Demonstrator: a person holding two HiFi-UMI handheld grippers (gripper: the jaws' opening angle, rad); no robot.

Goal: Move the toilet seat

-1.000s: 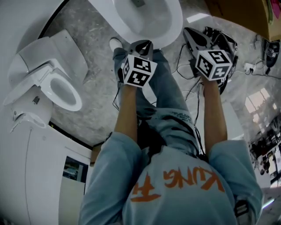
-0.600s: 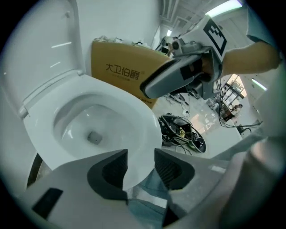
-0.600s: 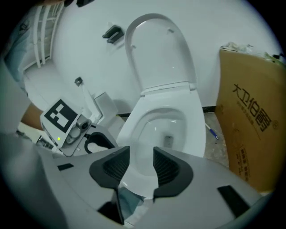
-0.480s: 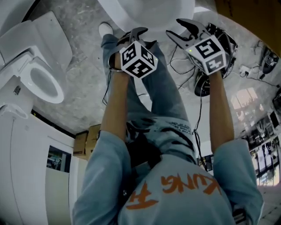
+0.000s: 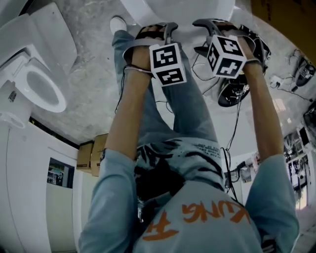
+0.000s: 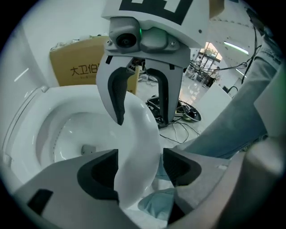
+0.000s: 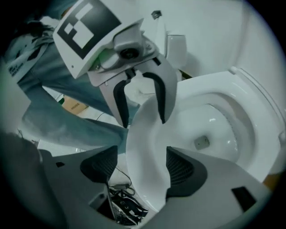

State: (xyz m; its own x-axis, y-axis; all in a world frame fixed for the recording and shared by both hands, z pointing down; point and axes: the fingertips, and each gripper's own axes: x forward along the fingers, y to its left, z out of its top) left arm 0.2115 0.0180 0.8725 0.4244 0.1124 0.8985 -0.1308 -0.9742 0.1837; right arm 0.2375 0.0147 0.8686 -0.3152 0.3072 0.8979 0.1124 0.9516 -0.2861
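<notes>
Grey mottled floor [image 5: 94, 99] fills the head view, with white fixtures around it: one toilet [image 5: 182, 7] at the top edge, straight ahead of the person, and a second toilet [image 5: 42, 86] with its lid up at the upper left. Two brown boxes [image 5: 94, 153] sit at the left of the frame. A tangle of cables [image 5: 232, 89] with a black device lies on the floor at the upper right, just beside the person's right arm. Both arms reach to the top of the frame over the person's jeans [image 5: 182, 113]. The left tongs [image 6: 139, 166] are spread, and the toilet seat [image 6: 140, 129] runs up between them as a white curved band. It touches the pad at the left of that view, while a gap shows at the other pad. The right tongs [image 7: 139, 167] are spread as well, astride the same band, which lies against the pad at the right of their view. Each gripper view shows the other tongs straddling the seat at the upper centre. Beyond the seat lies the bowl [image 6: 67, 129], with a small grey piece at its bottom. A printed carton [image 6: 78, 67] stands behind the bowl at the upper left of the left gripper view.
</notes>
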